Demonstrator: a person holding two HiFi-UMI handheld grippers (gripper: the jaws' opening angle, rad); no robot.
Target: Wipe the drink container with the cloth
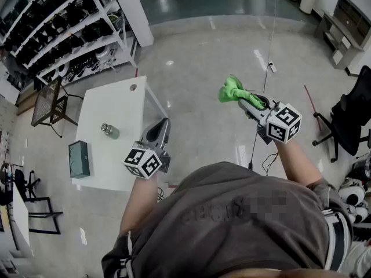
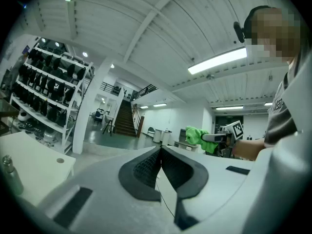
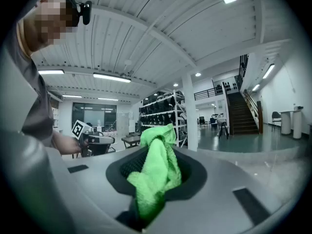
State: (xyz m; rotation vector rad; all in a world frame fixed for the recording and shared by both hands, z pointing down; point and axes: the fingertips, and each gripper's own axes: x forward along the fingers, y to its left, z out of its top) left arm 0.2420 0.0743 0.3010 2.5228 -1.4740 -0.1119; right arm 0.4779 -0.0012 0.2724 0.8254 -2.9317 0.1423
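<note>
The drink container, a small silver can with a greenish body, lies on the white table; the left gripper view catches it at the lower left edge. My left gripper hovers by the table's right edge, shut and empty, its pads pressed together. Well right of the table, over the floor, my right gripper is raised and shut on a bright green cloth. The cloth bunches between the jaws in the right gripper view and shows far off in the left one.
A dark green box sits at the table's near left corner. Black metal chairs stand left of the table, tall shelving behind it. A black office chair stands at the right, a cable runs across the floor.
</note>
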